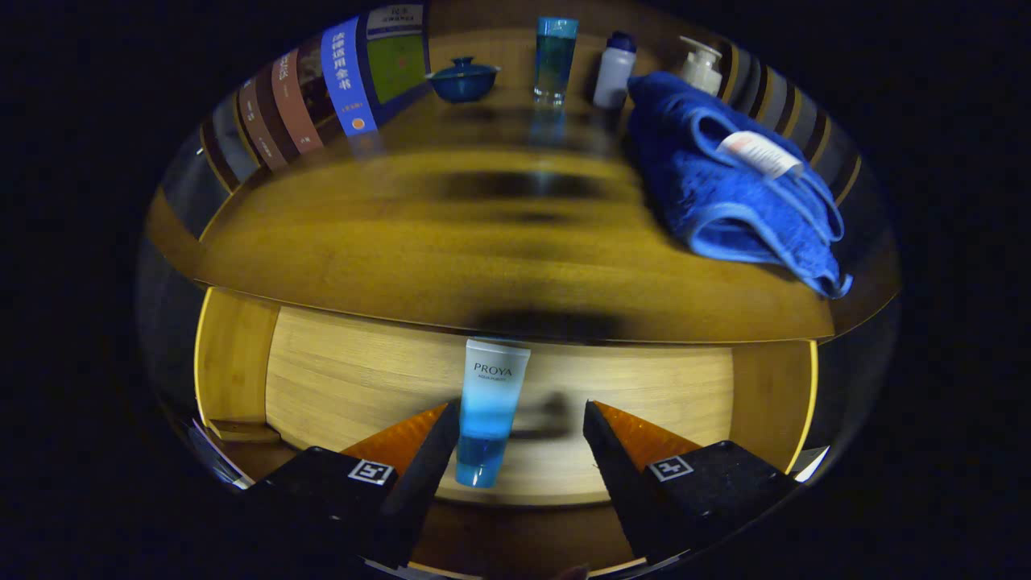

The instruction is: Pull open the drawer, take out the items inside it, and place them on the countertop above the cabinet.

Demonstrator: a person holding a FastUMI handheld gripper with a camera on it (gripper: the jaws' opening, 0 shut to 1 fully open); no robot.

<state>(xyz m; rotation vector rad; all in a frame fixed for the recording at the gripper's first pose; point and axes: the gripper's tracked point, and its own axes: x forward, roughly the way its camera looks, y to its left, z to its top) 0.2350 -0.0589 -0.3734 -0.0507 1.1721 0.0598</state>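
The drawer (pixel 233 362) stands pulled open below the wooden countertop (pixel 451 242). A white-to-blue cosmetic tube (pixel 489 411) lies on the drawer's pale floor, cap end toward me. My gripper (pixel 522 415) hovers over the drawer with its fingers spread wide. The tube lies close against the left finger (pixel 431 451), inside the gap. The right finger (pixel 612 451) is well apart from it, and nothing is gripped.
On the countertop a folded blue towel (pixel 733 185) lies at the right. Along the back stand a blue lidded bowl (pixel 463 79), a tall blue glass (pixel 555 58), a white bottle (pixel 614 71), a pump bottle (pixel 701 66) and books (pixel 338 89) at the left.
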